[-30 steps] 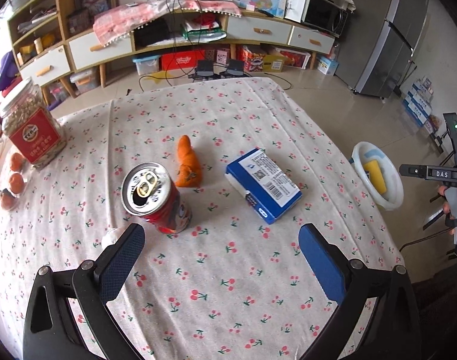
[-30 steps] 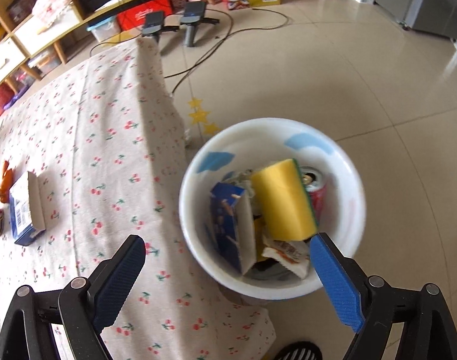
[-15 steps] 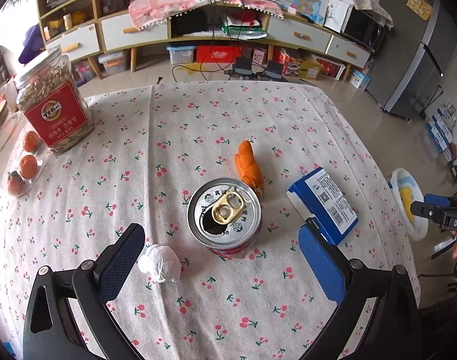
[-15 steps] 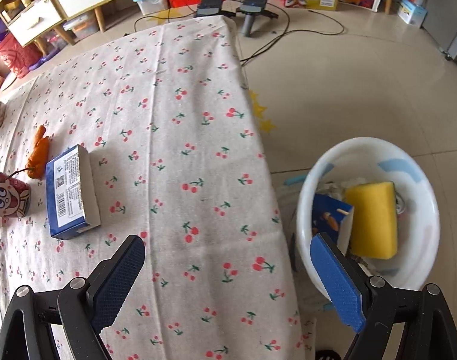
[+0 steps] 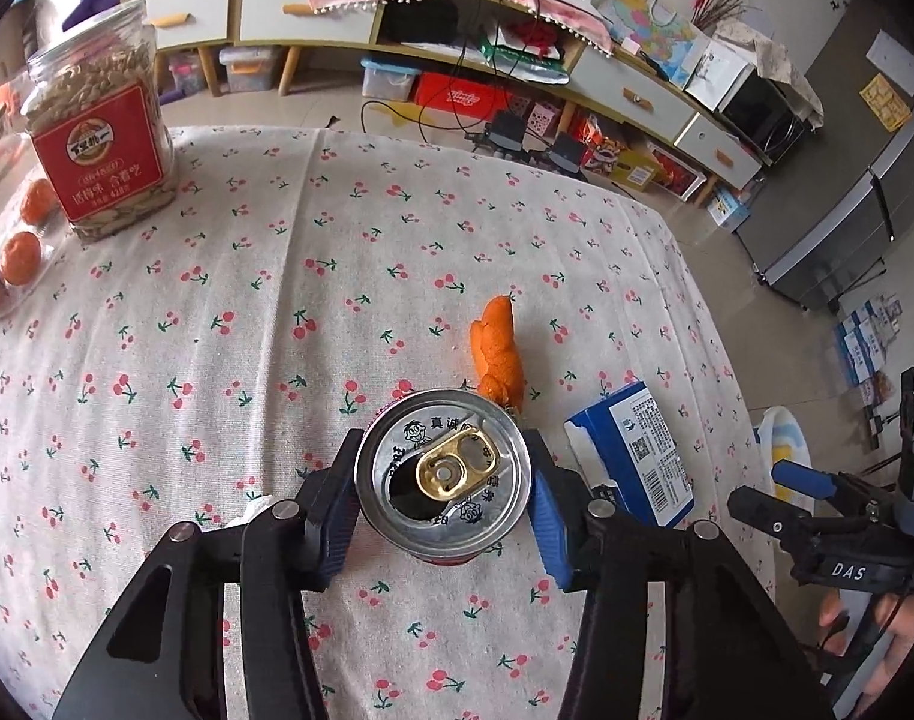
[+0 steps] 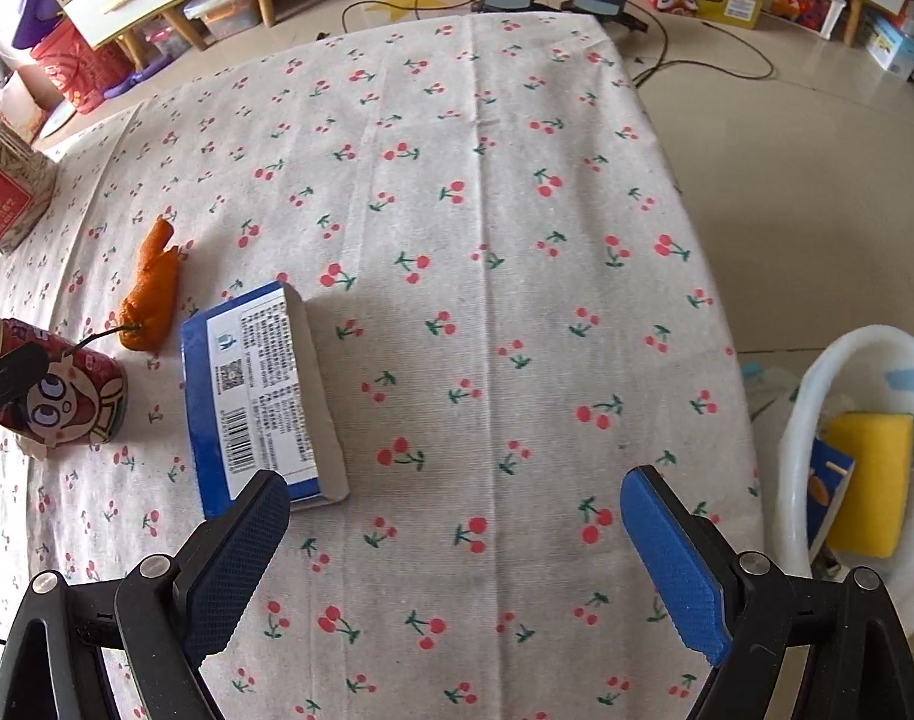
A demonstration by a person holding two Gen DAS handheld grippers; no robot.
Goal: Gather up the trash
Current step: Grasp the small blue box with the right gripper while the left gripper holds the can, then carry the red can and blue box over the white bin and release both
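- Step in hand, I'd say: grabbing the can (image 5: 442, 480). Left claw (image 5: 442, 495) sits w/ a pad on each side of it, pads touching or v. nearly touching the can wall; looks clamped on, tho can's base seems to be on the counter (image 5: 229, 324) yet, not lifted.
- Can is upright, tab popped, red w/ cartoon face; it stands near the left-front part of the cherry-print cloth.
- Right claw (image 6: 457, 546) hangs over the counter's near edge, jaws wide apart, holding nothing. Blue box (image 6: 259, 390) lies flat just ahead of its left pad, not touching as far as I can tell.
- Other trash left: orange peel (image 5: 498, 354) just behind the can, betw. can and box. Smth white peeks out under the left claw's arm, too hidden to name.
- White bin (image 6: 799, 432) is on the floor off the counter's right side, w/ yellow sponge (image 6: 868, 480) and a blue carton in it already.
- Next move prob.: lift can straight up, keep it level in case of dregs, carry across to the bin. Long reach; right claw and box are in the path, so go over them.
- Seed jar (image 5: 100, 138) & oranges at far left aren't trash, I reckon; leave.
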